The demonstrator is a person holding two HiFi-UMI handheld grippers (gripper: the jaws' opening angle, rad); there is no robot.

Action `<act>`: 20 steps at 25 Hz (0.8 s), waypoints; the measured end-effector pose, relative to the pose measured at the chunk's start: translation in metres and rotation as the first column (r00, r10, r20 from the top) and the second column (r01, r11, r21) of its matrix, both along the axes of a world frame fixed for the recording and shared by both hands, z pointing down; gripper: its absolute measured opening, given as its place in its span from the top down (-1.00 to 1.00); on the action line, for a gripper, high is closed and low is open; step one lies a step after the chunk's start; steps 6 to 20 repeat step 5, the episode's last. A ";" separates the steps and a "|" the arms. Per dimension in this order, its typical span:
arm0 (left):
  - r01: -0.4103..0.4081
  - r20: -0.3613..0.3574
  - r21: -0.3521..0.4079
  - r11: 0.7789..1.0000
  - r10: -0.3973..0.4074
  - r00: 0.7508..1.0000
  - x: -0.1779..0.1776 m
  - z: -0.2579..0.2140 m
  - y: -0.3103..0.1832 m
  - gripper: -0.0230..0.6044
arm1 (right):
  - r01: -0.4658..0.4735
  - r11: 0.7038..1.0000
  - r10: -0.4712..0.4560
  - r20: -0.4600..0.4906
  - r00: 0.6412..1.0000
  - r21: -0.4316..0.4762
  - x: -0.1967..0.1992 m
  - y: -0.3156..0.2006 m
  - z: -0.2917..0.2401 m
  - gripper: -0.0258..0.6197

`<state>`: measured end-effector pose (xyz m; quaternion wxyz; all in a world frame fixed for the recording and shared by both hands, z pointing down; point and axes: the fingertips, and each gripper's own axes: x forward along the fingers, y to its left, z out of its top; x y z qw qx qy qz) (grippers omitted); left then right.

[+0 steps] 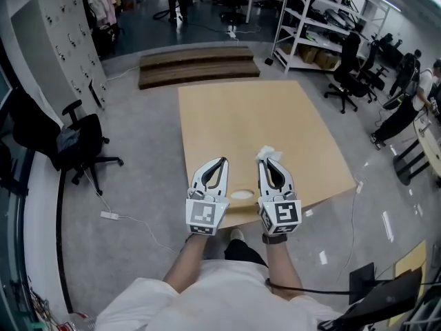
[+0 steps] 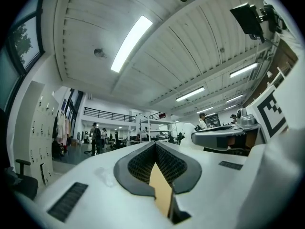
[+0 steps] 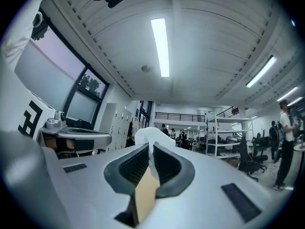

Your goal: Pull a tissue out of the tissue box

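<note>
Over the near edge of the light wooden table point(image 1: 262, 123) I hold both grippers side by side, pointing away from me and about level. My right gripper point(image 1: 264, 161) point(image 3: 150, 147) is shut on a crumpled white tissue point(image 1: 267, 153) point(image 3: 147, 135), which sticks out past the fingertips. My left gripper point(image 1: 221, 162) point(image 2: 155, 145) is shut, its pads meeting with nothing between them. A small white oval thing point(image 1: 241, 194) lies on the table below and between the grippers. I cannot tell whether it is the tissue box.
A black office chair point(image 1: 83, 143) stands on the floor at the left, with a power strip and cable point(image 1: 110, 216) near it. Wooden steps point(image 1: 200, 64) lie beyond the table. Metal shelves point(image 1: 310, 26) and another chair point(image 1: 348, 81) stand at the back right.
</note>
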<state>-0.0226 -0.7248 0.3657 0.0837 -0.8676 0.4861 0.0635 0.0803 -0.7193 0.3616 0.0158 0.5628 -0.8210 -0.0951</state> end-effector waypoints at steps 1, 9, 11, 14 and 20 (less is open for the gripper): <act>0.014 -0.006 0.017 1.000 -0.013 1.000 -0.001 -0.002 0.001 0.95 | 0.004 1.000 -0.004 -0.001 1.000 -0.001 0.000 0.000 0.002 0.83; 0.090 -0.048 0.104 0.991 -0.085 0.995 -0.012 -0.018 0.004 0.95 | 0.017 1.000 -0.017 -0.011 1.000 0.003 -0.004 -0.002 0.003 0.83; 0.090 -0.048 0.104 0.991 -0.085 0.995 -0.012 -0.018 0.004 0.95 | 0.017 1.000 -0.017 -0.011 1.000 0.003 -0.004 -0.002 0.003 0.83; 0.090 -0.048 0.104 0.991 -0.085 0.995 -0.012 -0.018 0.004 0.95 | 0.017 1.000 -0.017 -0.011 1.000 0.003 -0.004 -0.002 0.003 0.83; 0.090 -0.048 0.104 0.991 -0.085 0.995 -0.012 -0.018 0.004 0.95 | 0.017 1.000 -0.017 -0.011 1.000 0.003 -0.004 -0.002 0.003 0.83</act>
